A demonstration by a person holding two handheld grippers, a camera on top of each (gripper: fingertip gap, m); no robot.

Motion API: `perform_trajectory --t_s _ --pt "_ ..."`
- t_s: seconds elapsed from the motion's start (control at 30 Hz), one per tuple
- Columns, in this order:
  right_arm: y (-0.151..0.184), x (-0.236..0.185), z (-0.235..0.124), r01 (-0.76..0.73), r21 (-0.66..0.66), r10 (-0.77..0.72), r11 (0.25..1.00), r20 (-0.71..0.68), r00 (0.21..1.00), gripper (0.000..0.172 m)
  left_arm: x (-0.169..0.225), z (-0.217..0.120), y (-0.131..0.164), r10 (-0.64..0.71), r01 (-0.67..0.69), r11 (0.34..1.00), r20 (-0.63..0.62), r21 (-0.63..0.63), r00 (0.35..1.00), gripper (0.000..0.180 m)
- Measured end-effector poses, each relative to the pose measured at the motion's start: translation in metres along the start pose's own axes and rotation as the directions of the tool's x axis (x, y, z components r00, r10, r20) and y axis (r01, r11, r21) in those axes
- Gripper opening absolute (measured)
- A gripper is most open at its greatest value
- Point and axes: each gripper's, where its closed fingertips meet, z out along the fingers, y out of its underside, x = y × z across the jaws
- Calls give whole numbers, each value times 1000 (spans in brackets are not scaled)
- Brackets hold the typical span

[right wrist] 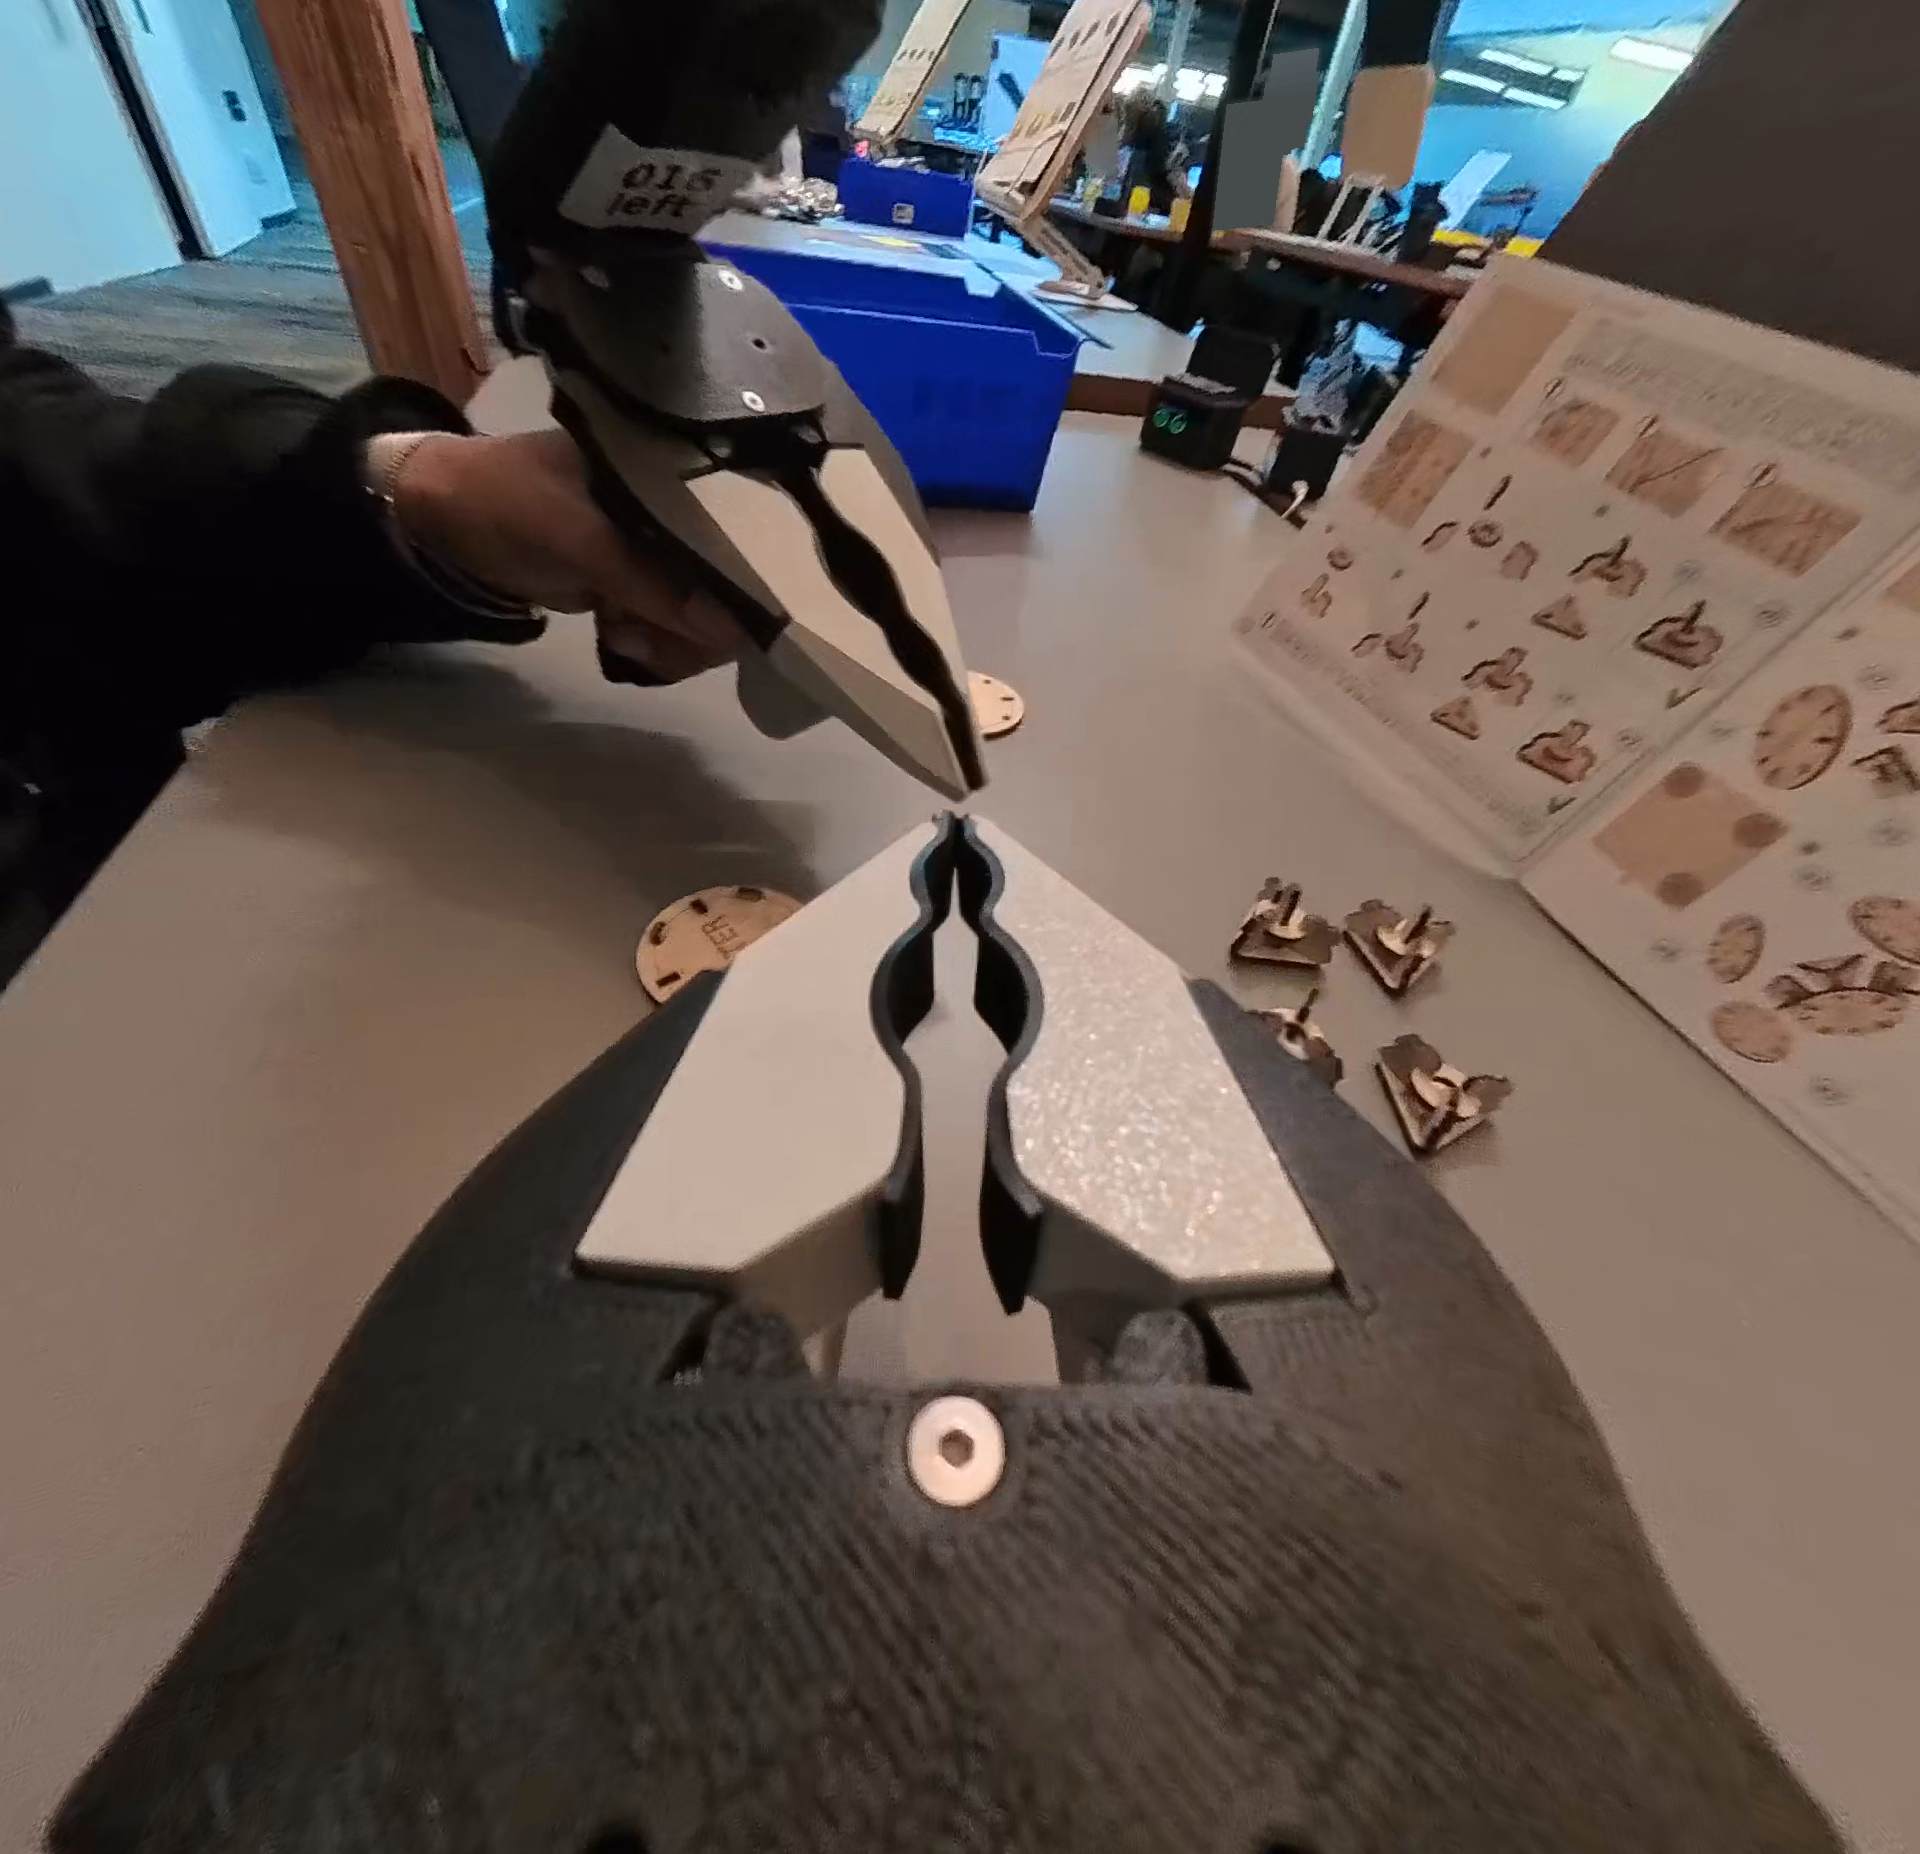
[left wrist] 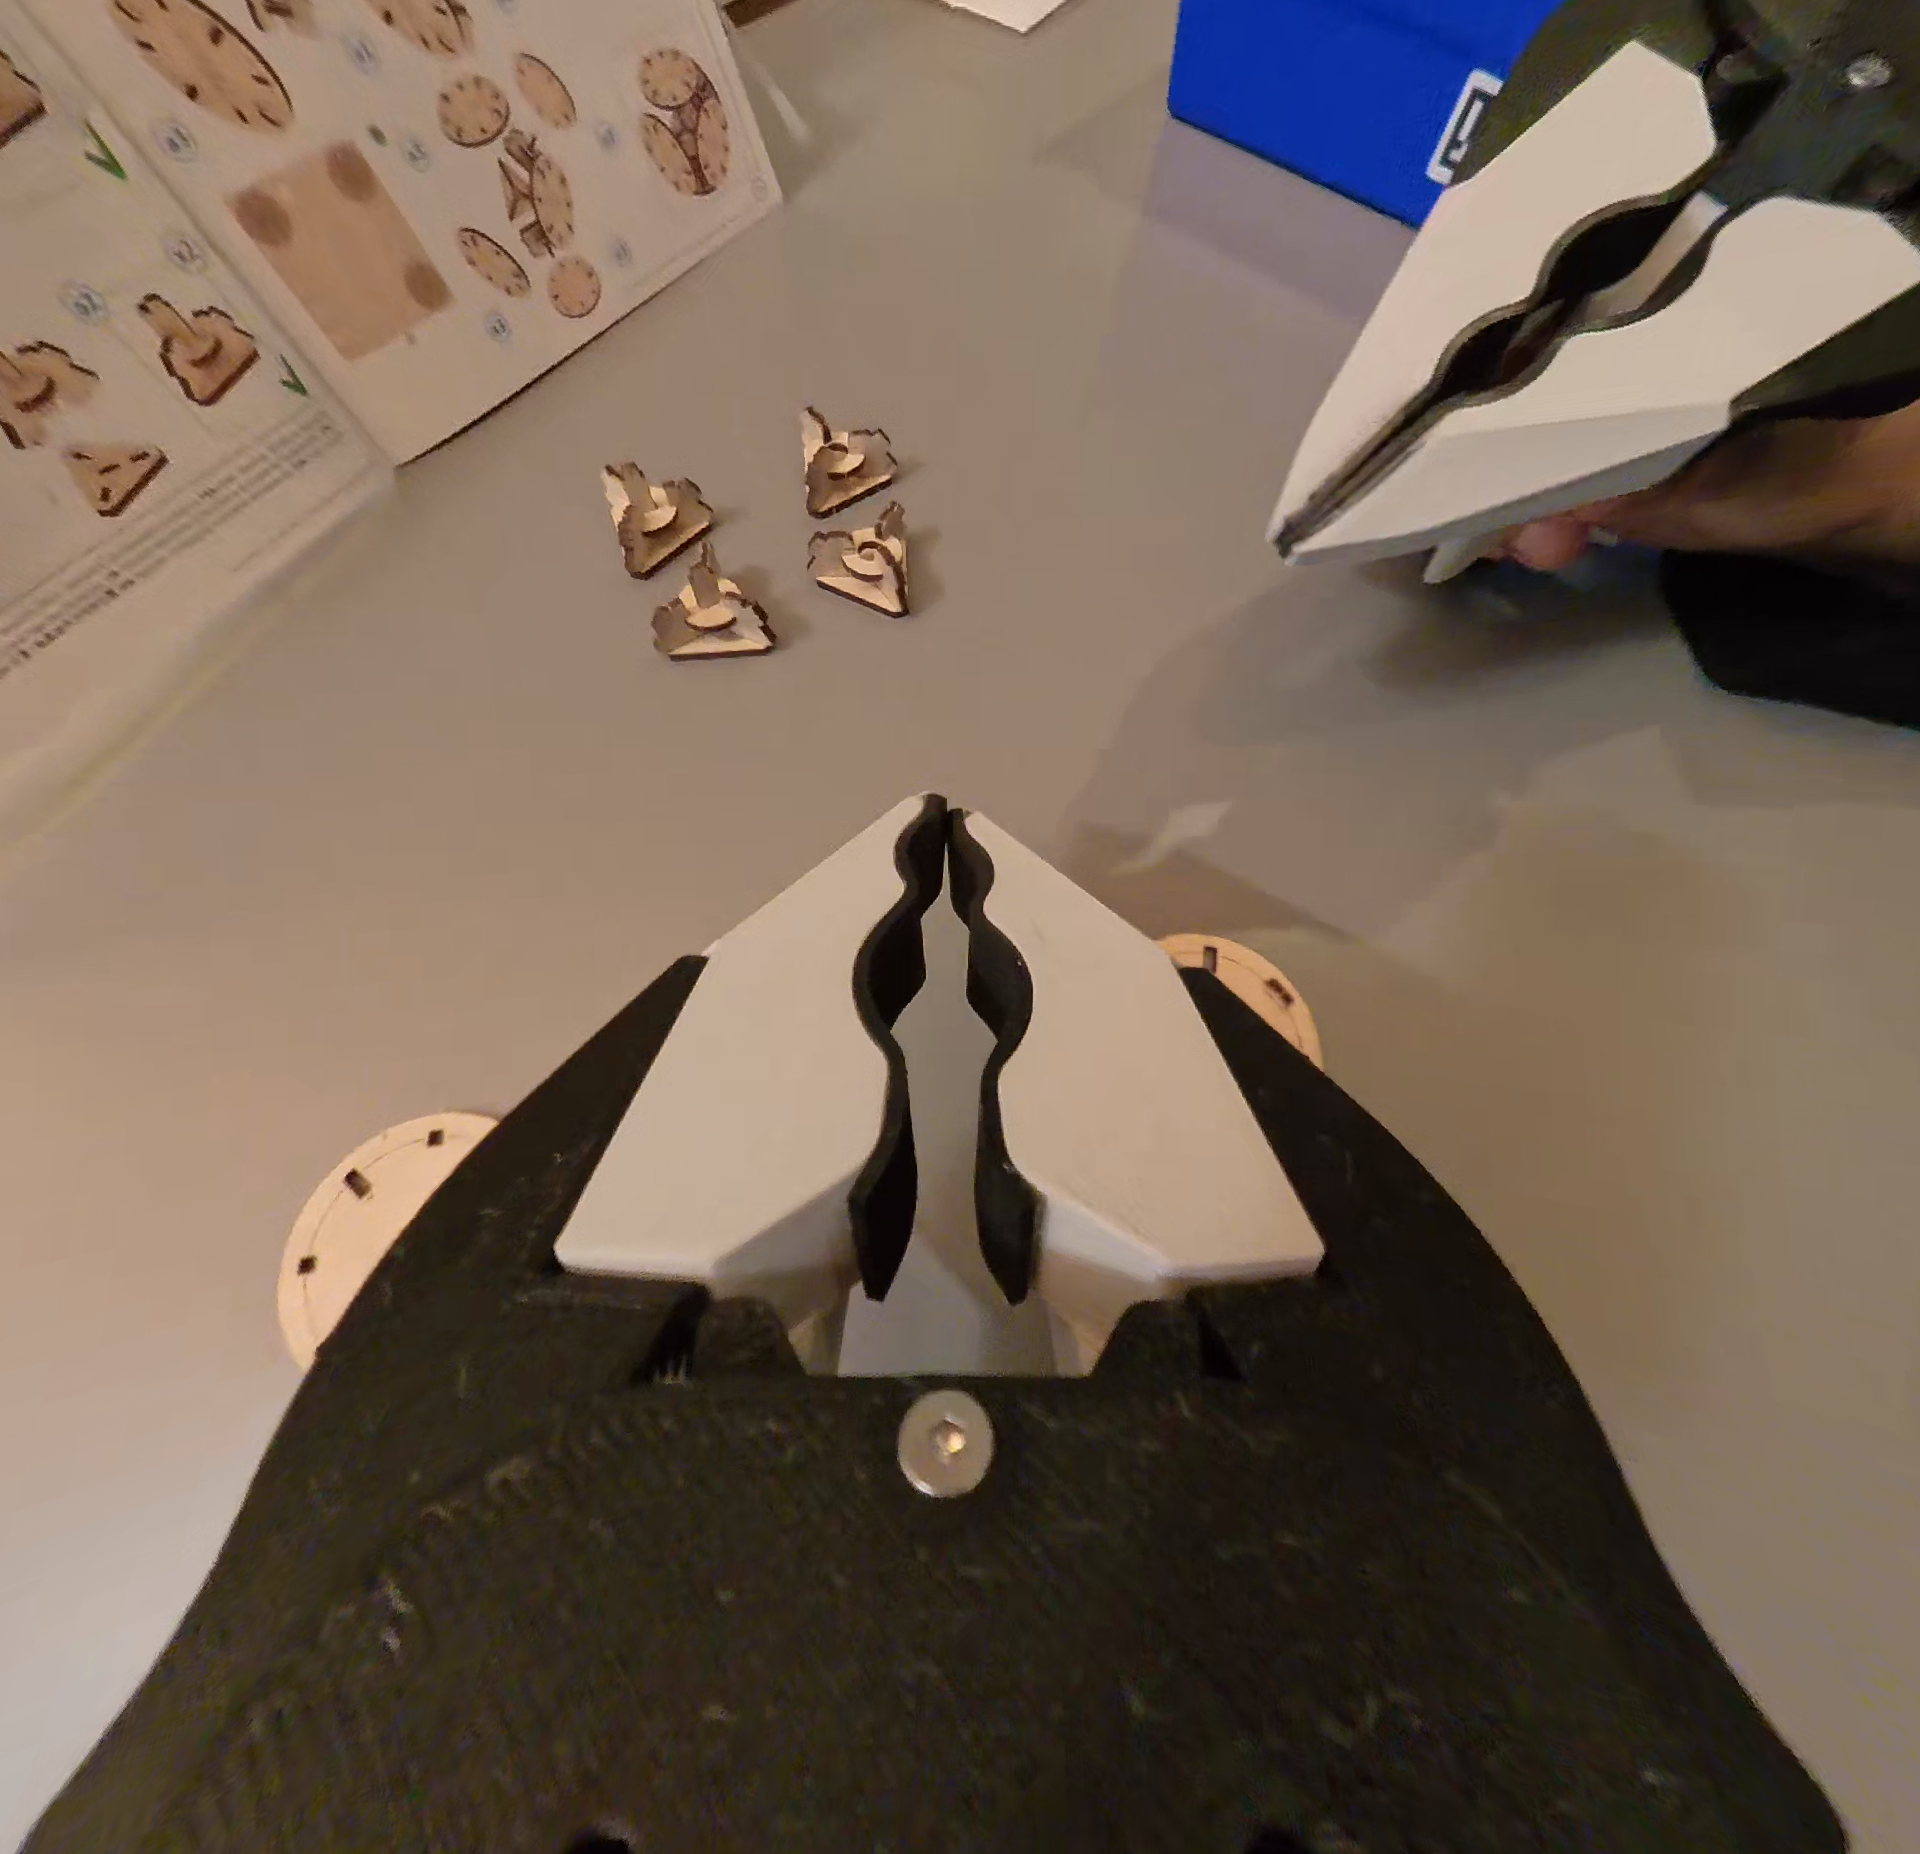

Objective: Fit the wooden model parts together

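My left gripper [left wrist: 940, 805] is shut, its black pads meeting at the tips with nothing between them, and it hovers over the grey table [left wrist: 520, 869]. It also shows in the right wrist view [right wrist: 961, 778], pointing down, tip close to the right gripper's tip. My right gripper [right wrist: 956, 824] is shut, with nothing between its tips; it also shows in the left wrist view [left wrist: 1286, 547] at the upper right. Several small wooden stand pieces [left wrist: 748, 531] lie on the table ahead of the left gripper and to the right of the right gripper [right wrist: 1351, 983].
Two round wooden discs [left wrist: 353, 1233] [left wrist: 1262, 983] lie beside the left gripper; they also show in the right wrist view [right wrist: 696, 937] [right wrist: 1000, 705]. A propped instruction sheet [left wrist: 312, 194] [right wrist: 1662, 661] stands by the pieces. A blue bin [left wrist: 1320, 69] [right wrist: 935, 370] stands behind. A person's sleeve and hand [right wrist: 468, 526] reach in. One gripper's finger ends stand about 7 cm off the other's.
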Motion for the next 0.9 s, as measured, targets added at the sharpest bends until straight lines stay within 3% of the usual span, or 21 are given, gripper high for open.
perform_trajectory --t_s 0.17,0.37,0.9 --pt "17 -10 13 -22 -133 35 991 94 995 0 4 13 23 -7 4 999 -49 -54 999 0" --pt "57 -21 31 -62 -405 148 912 186 971 0 5 9 21 -22 20 999 -61 -33 998 0" --pt "55 -22 30 8 -385 59 923 163 985 0 9 13 28 -11 5 996 -75 -86 997 0"
